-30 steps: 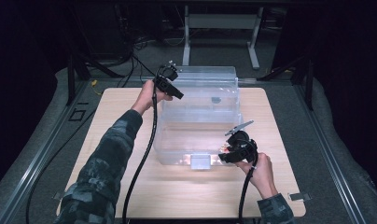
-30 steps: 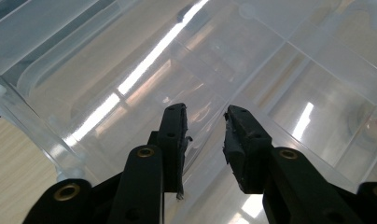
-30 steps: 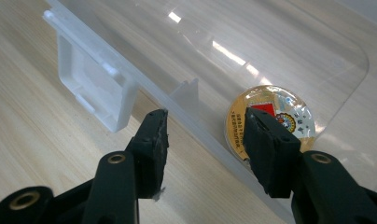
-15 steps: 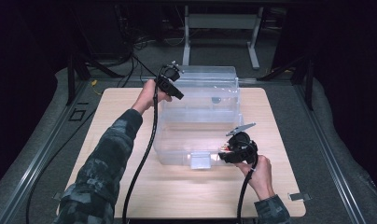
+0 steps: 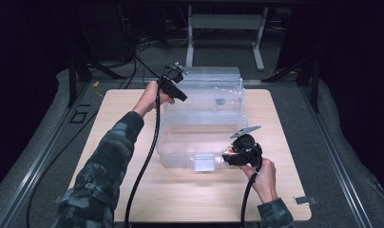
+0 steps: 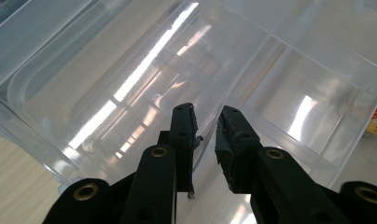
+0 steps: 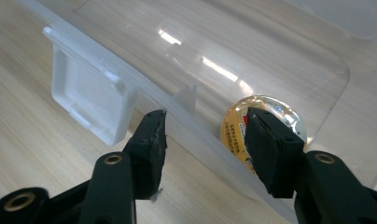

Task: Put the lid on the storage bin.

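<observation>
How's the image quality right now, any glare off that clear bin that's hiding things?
High view: dark surroundings, a hot spot washes out the right gripper. Left gripper view: bright streaks across the clear bin. Right gripper view: mild reflections, the round label readable only as blurred print.

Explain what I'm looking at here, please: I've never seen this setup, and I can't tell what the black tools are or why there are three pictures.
A person sits at a wooden table and holds a hand tool in each hand, each with two black jaws. The high view looks down from above. The other two pictures come from cameras riding on the tools, looking along their jaws.

On the table stands a clear plastic storage box with a lid and a front latch.

The left gripper is at the box's far left corner, its jaws narrowly apart with a clear plastic edge between them. The right gripper is open at the box's front edge, beside the latch. A round gold-coloured item shows through the plastic. Nothing is lifted.
</observation>
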`<state>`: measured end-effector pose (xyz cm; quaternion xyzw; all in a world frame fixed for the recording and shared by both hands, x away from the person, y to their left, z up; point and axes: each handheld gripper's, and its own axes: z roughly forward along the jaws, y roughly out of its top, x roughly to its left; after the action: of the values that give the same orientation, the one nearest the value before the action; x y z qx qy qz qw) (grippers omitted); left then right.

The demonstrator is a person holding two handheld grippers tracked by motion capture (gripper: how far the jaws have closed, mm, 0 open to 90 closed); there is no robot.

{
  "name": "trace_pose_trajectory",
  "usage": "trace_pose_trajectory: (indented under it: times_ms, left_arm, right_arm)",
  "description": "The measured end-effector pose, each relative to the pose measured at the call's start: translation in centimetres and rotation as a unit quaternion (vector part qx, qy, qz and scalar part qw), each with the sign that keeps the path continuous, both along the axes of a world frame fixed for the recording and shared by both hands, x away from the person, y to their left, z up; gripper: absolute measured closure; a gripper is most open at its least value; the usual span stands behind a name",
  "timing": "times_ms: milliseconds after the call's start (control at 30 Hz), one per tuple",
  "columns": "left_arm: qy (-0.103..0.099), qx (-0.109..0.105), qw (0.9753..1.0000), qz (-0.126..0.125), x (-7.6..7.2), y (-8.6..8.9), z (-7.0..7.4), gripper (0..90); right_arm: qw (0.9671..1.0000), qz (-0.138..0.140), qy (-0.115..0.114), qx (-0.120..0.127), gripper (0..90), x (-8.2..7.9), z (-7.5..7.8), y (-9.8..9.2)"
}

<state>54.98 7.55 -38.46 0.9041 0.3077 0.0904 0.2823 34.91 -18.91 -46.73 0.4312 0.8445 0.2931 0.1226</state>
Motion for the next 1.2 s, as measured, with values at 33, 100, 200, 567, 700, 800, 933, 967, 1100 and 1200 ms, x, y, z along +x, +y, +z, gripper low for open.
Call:
trace_pose_trajectory:
  times_ms: [33, 100, 200, 567, 700, 800, 933, 967, 1100, 1200]
  left_arm:
    - [0.000, 0.001, 1.0000, -0.003, -0.1, 0.0, 0.1, 76.6]
    - [-0.001, 0.000, 1.0000, -0.003, -0.2, 0.0, 0.1, 76.9]
    - [-0.002, -0.001, 1.0000, -0.004, -0.4, 0.1, 0.3, 77.2]
    - [0.004, -0.007, 0.9998, -0.019, -1.0, 0.4, 0.9, 78.4]
    - [0.000, -0.008, 0.9997, -0.022, -1.4, 0.5, 1.0, 78.6]
    - [-0.002, -0.009, 0.9997, -0.024, -1.6, 0.6, 1.2, 78.8]
    - [-0.003, -0.010, 0.9996, -0.028, -1.9, 0.7, 1.3, 79.1]
    - [-0.004, -0.009, 0.9995, -0.029, -1.9, 0.7, 1.4, 79.1]
    - [-0.005, -0.011, 0.9995, -0.031, -2.2, 0.8, 1.5, 79.4]
    - [-0.009, -0.013, 0.9994, -0.031, -2.4, 0.9, 1.5, 79.6]
  right_arm:
    - [1.0000, 0.002, 0.004, 0.000, 48.8, 0.0, 0.0, -0.1]
    - [1.0000, 0.004, 0.003, 0.002, 48.7, 0.1, 0.0, 0.0]
    - [1.0000, 0.002, 0.002, 0.000, 48.4, 0.1, 0.0, 0.0]
    - [1.0000, -0.003, 0.001, 0.000, 47.5, 0.2, 0.0, 0.1]
    - [1.0000, -0.003, -0.002, 0.001, 47.2, 0.2, 0.0, 0.1]
    - [1.0000, -0.005, -0.001, -0.003, 47.0, 0.3, 0.0, 0.1]
    - [1.0000, -0.003, 0.001, -0.001, 46.8, 0.4, 0.0, 0.1]
    - [1.0000, -0.004, 0.000, -0.002, 46.7, 0.4, 0.0, 0.1]
    - [1.0000, -0.005, 0.000, -0.002, 46.5, 0.5, 0.0, 0.1]
    - [1.0000, -0.007, -0.001, -0.002, 46.3, 0.6, 0.0, 0.2]
